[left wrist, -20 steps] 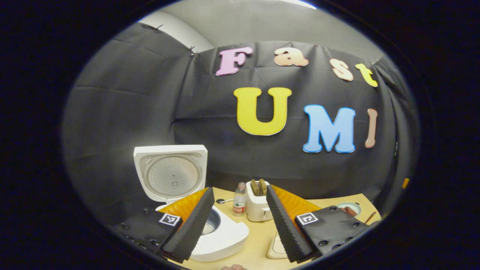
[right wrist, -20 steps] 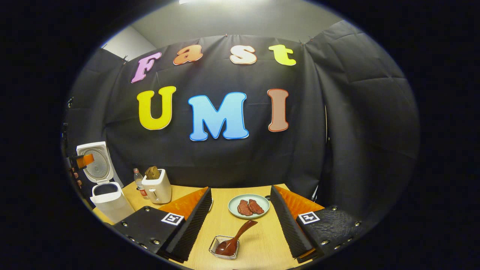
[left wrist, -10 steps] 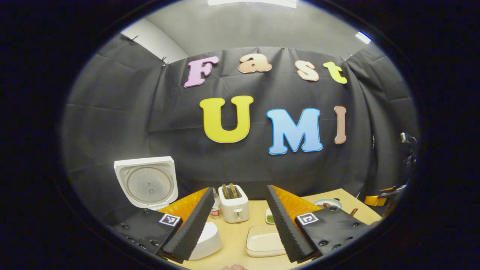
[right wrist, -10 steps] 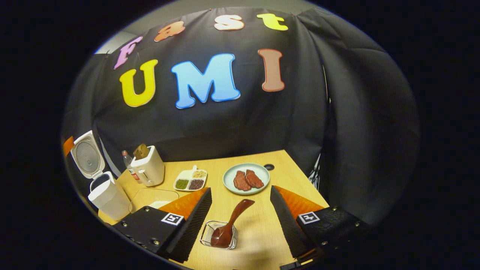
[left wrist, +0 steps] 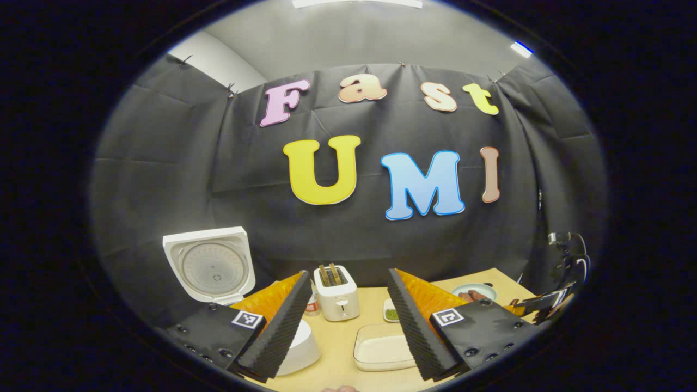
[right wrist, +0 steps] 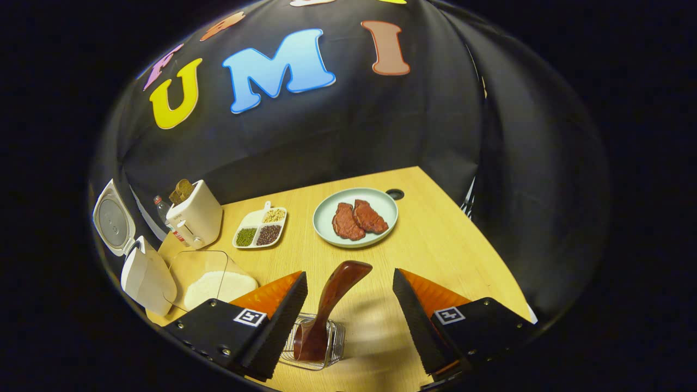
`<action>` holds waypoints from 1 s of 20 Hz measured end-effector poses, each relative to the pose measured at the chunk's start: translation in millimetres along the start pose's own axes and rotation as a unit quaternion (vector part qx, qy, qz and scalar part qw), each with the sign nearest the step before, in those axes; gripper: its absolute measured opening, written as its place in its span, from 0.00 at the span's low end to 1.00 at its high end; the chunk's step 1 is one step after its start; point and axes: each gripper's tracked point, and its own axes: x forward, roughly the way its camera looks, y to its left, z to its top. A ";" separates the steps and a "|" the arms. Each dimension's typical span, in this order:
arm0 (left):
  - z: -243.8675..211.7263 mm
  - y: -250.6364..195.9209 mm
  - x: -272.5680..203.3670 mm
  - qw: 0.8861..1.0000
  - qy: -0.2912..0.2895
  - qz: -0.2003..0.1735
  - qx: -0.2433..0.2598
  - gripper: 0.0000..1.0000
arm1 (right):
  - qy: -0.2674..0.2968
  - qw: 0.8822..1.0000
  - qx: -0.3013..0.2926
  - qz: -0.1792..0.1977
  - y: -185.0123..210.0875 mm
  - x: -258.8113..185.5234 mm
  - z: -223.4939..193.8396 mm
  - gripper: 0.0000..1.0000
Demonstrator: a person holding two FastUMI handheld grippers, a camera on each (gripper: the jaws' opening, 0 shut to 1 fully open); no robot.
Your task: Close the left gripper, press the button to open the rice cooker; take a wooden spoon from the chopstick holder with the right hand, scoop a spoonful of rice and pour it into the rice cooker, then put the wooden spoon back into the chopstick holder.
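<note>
Already rice cooker (left wrist: 209, 269) lid stood open; your right gripper (right wrist: 348, 305) jaws spread straddling wooden spoon (right wrist: 333, 296) handle in chopstick holder (right wrist: 313, 343); left gripper (left wrist: 346, 321) jaws spread, idle.

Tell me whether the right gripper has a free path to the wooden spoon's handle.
Probably yes: the right gripper is open, and the wooden spoon leans in the chopstick holder between its fingers, with nothing in between.

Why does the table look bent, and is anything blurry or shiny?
Right gripper view: the fisheye lens bows the table edge; the spoon is sharp, with a glossy highlight and a soft shadow. Left gripper view: a ceiling light glares at the top; the cooker looks crisp.
</note>
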 end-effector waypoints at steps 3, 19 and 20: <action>-4.2 2.9 2.0 1.000 0.005 0.003 0.000 0.99 | 0.027 0.999 0.022 0.003 -1.5 20.6 -9.3 0.90; -5.3 17.1 11.5 1.000 -0.007 -0.017 -0.014 0.99 | -0.041 0.997 -0.020 0.069 63.5 -34.3 15.9 0.04; -4.9 19.4 9.7 1.000 -0.008 -0.019 -0.015 0.99 | -0.045 0.996 -0.020 0.071 66.2 -36.8 18.9 0.04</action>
